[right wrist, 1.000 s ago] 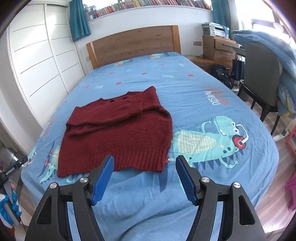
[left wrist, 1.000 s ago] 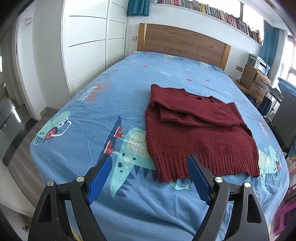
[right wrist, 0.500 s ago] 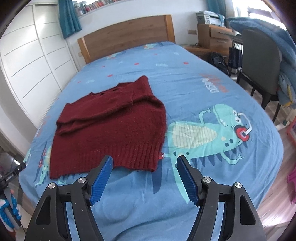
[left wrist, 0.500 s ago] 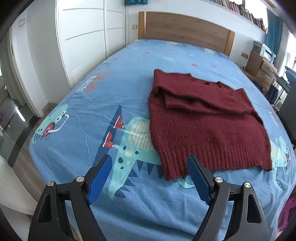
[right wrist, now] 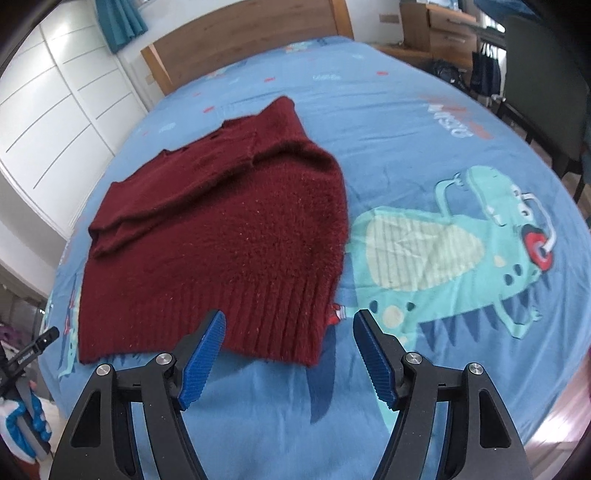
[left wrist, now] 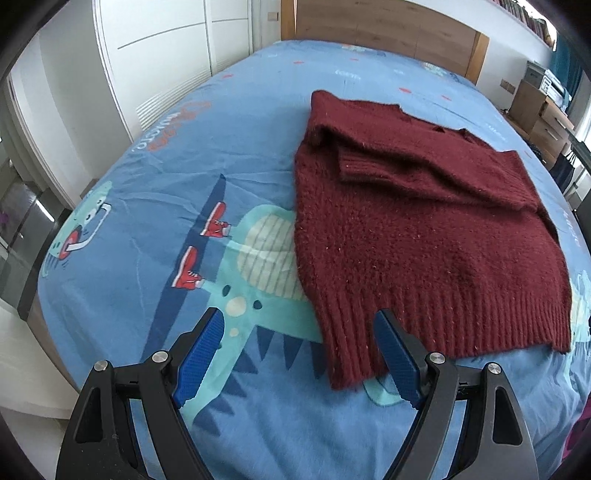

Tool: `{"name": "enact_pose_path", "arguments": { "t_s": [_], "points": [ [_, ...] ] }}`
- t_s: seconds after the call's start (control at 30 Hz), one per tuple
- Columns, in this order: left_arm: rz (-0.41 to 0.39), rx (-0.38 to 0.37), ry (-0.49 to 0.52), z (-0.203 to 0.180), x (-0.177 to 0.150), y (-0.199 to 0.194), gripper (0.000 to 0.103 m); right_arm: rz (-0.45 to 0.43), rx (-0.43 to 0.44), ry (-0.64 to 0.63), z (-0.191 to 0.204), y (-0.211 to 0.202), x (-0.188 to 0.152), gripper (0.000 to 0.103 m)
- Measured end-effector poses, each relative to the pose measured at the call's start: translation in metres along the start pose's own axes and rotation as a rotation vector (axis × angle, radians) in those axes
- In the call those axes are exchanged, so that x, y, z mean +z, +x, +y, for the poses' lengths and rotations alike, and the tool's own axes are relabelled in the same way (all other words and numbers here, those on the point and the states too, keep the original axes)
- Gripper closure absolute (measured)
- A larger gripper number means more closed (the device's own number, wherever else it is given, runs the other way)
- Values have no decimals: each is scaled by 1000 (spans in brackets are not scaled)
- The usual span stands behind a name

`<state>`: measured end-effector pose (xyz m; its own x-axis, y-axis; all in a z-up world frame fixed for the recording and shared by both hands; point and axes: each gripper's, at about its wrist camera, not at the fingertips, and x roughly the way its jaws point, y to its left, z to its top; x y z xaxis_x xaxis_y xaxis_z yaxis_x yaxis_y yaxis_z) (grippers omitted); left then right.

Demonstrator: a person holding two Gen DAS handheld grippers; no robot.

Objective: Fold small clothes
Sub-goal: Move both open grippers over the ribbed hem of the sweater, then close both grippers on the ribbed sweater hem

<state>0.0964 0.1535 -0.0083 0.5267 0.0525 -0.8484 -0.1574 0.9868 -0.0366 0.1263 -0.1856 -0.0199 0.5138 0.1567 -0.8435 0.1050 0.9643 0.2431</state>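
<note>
A dark red knitted sweater (left wrist: 424, 229) (right wrist: 221, 236) lies flat on a blue dinosaur-print bedsheet (left wrist: 207, 155) (right wrist: 424, 155), sleeves folded across its upper part, ribbed hem nearest me. My left gripper (left wrist: 297, 325) hovers open above the hem's left corner, which shows between its blue pads (left wrist: 201, 354). My right gripper (right wrist: 290, 325) hovers open over the hem's right corner, the corner lying between its fingers (right wrist: 375, 365). Neither gripper touches the cloth.
A wooden headboard (left wrist: 388, 29) stands at the far end of the bed. White wardrobe doors (left wrist: 159, 59) line the left side. Wooden drawers (right wrist: 439, 33) and a dark chair (right wrist: 543, 81) stand at the right. Floor lies past the bed's near edge.
Both grippers have come down and forward toward the sweater's hem, which now looks much larger and lies between their fingers. The sweater has not moved.
</note>
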Motion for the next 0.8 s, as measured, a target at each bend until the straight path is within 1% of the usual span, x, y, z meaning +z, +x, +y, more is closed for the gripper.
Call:
{"name": "enact_pose_path", "arguments": {
  "t_s": [0.17,0.27,0.3,0.43,0.47,0.67,0.7,0.73,0.8],
  "points": [
    [52,-14,-12,1,5,23,24,53,18,-6,-3,30,10,29],
    [93,-42,-38,4,5,37,24,79,27,-11,-4,44,12,29],
    [107,-56,-49,6,4,42,24,85,28,-13,-4,47,13,29],
    [184,-159,-127,16,0,61,24,121,29,-15,-6,64,13,29],
    [192,-173,-142,19,-1,64,24,127,27,-14,-6,68,13,29],
    [184,-248,-161,33,1,66,24,146,20,-13,-8,85,14,28],
    [181,-265,-166,35,1,65,24,147,19,-17,-8,86,14,28],
    [178,-298,-174,38,1,64,25,149,22,-20,-7,88,15,28],
    [176,-350,-190,42,2,64,25,151,51,-24,-4,89,17,34]
  ]
}}
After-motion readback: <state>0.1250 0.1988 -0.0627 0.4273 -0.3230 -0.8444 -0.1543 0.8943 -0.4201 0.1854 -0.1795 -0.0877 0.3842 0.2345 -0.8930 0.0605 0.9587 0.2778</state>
